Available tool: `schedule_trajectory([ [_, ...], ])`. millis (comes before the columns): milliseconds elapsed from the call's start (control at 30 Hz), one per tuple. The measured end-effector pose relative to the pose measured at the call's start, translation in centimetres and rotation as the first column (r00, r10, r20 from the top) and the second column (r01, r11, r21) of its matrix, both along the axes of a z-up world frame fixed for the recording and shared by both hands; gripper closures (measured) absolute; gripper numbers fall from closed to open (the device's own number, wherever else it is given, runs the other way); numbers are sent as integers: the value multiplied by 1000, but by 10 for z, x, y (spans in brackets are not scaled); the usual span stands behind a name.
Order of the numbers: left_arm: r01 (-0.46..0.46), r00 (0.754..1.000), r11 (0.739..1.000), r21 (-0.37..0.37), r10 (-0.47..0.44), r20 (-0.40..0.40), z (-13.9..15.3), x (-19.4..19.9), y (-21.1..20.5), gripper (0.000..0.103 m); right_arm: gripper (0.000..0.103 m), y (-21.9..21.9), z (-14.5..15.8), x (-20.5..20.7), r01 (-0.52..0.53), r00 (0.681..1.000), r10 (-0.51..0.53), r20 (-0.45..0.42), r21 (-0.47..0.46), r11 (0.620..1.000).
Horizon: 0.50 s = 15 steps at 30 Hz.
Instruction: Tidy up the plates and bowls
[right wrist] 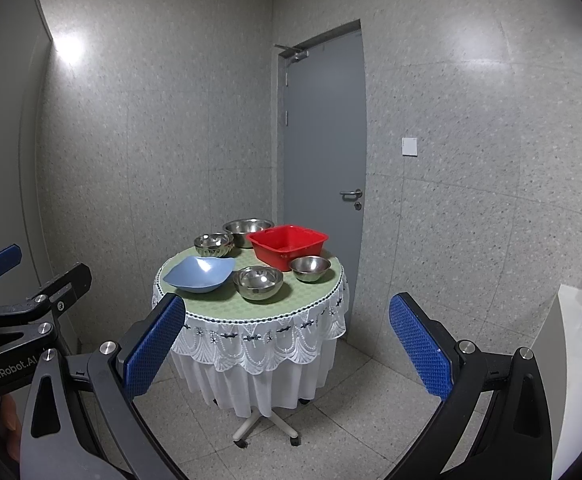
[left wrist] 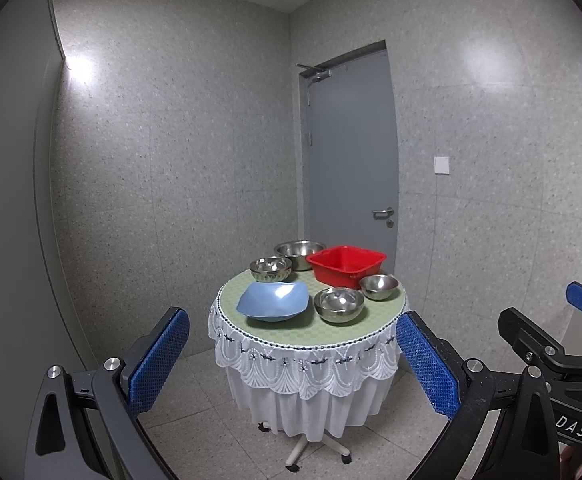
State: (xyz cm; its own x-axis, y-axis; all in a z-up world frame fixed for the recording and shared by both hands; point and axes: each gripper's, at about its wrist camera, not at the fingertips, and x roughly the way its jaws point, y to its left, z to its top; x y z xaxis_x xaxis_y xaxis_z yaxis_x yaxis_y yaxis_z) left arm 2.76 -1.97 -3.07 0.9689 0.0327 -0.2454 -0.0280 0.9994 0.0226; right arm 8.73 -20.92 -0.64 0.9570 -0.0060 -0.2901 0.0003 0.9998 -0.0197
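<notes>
Both tools held back from the round desk (left wrist: 311, 334), well apart from it, nothing between their pads. Left tool (left wrist: 293, 360) spread wide, released. Right tool (right wrist: 287, 350) likewise spread and empty. Each shows at the edge of the other's view, so they sit side by side, level. Reads as a start posture: standing off far enough to take in the whole desk before choosing a first piece.

Dishes all on the desk, none stacked:
- Blue dish (left wrist: 273, 301), squarish with wavy rim, at the near left edge.
- Steel bowl (left wrist: 339, 305) just beside it, near edge, right of centre.
- Smaller steel bowl (left wrist: 379, 286) at the right edge, close to the red basin (left wrist: 345, 265).
- Patterned steel bowl (left wrist: 270, 269) toward the far left edge.
- Largest steel bowl (left wrist: 299, 254) at the far edge, behind the basin's left corner.

Red basin upright, open side up, looks empty; probably the collecting bin, or the bowls nest by size. Cannot tell which is intended.

Judgement: task not yet begun. The near bowls are easiest to reach; their thin steel rims suit a pinch over the lip. The lace cloth (right wrist: 251, 344) overhangs the desk and could snag or drag.
</notes>
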Motion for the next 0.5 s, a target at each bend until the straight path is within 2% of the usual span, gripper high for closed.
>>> schedule_trajectory([
  [500, -3, 999, 1000, 0, 3, -46, 22, 32, -6, 1, 0, -5, 10, 30, 3, 999, -3, -48, 7, 1000],
])
